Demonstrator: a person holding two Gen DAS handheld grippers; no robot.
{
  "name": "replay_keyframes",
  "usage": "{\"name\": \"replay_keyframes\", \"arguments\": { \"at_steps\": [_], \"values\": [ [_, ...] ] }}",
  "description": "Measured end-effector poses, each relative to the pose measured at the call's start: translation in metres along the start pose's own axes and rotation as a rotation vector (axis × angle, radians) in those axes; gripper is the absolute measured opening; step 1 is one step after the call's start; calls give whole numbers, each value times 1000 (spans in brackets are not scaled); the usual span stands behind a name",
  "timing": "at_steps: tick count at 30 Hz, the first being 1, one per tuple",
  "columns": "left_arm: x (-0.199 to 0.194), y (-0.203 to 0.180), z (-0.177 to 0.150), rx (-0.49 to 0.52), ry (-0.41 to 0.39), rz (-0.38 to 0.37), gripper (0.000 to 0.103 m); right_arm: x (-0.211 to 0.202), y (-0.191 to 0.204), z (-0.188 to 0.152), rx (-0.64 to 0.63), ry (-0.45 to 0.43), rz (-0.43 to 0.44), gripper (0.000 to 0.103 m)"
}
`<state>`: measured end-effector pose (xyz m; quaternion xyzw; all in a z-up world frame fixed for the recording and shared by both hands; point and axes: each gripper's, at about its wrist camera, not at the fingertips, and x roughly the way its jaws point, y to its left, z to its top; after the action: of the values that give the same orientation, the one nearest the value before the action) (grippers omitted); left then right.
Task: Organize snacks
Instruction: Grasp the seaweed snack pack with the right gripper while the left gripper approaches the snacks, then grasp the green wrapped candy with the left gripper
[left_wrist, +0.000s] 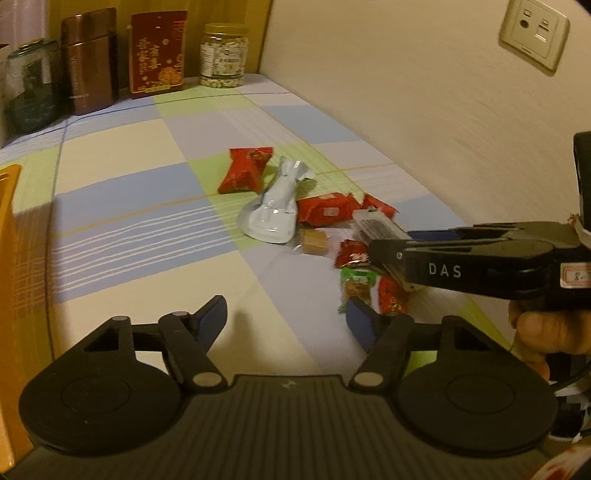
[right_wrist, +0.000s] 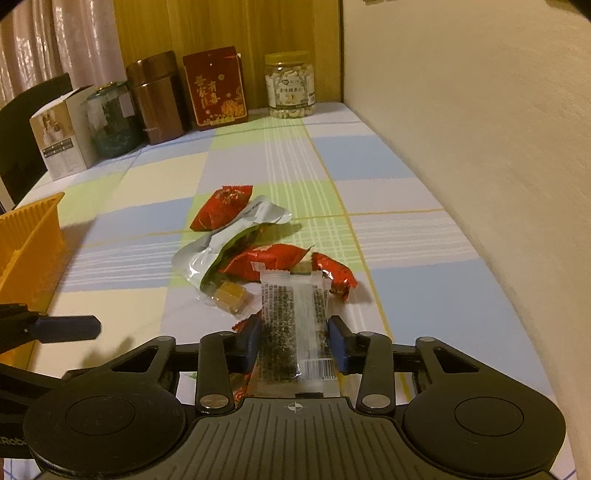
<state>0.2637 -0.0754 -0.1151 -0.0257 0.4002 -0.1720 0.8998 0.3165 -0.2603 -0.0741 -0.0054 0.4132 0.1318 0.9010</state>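
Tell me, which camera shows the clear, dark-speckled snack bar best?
The right wrist view: the snack bar lies lengthwise between the right gripper's pads. The left wrist view shows only its end.

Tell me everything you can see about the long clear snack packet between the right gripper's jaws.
The clear packet is a long, narrow plastic wrapper with crimped ends, dark seedy-looking contents, a white strip with small black print, and a barcode near the near end. It lies lengthwise along the right gripper, its far end sticking out over the red snacks on the checked tablecloth. The blue pads sit against both long edges, so it looks gripped. In the left view it juts from the jaws toward the pile.
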Motion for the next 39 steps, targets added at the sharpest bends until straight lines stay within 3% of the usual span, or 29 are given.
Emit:
{"name": "replay_keyframes", "arguments": {
  "at_steps": [7, 11, 19, 23, 25, 31, 39],
  "values": [
    [11, -18, 8, 68, 7, -76, 55, -31, -17, -7, 71, -41, -11, 38],
    [26, -28, 9, 107, 30, -89, 44, -46, -26, -17, 105, -42, -26, 38],
    [48, -42, 10, 169, 48, -70, 36, -58, -34, -28, 141, -39, -33, 38],
    [50, -46, 11, 197, 53, -52, 19, -59, -34, -28, 141, -40, -35, 38],
    [48, -46, 11, 203, 57, -41, 18, -60, -34, -26, 143, -42, -35, 38],
    [25, -38, 9, 160, 36, -8, 18, -69, -27, -23, 139, -50, -26, 38],
    [-44, -16, 5, 30, -10, 80, 18, -100, 3, -2, 114, -91, 24, 38]
  ]
}}
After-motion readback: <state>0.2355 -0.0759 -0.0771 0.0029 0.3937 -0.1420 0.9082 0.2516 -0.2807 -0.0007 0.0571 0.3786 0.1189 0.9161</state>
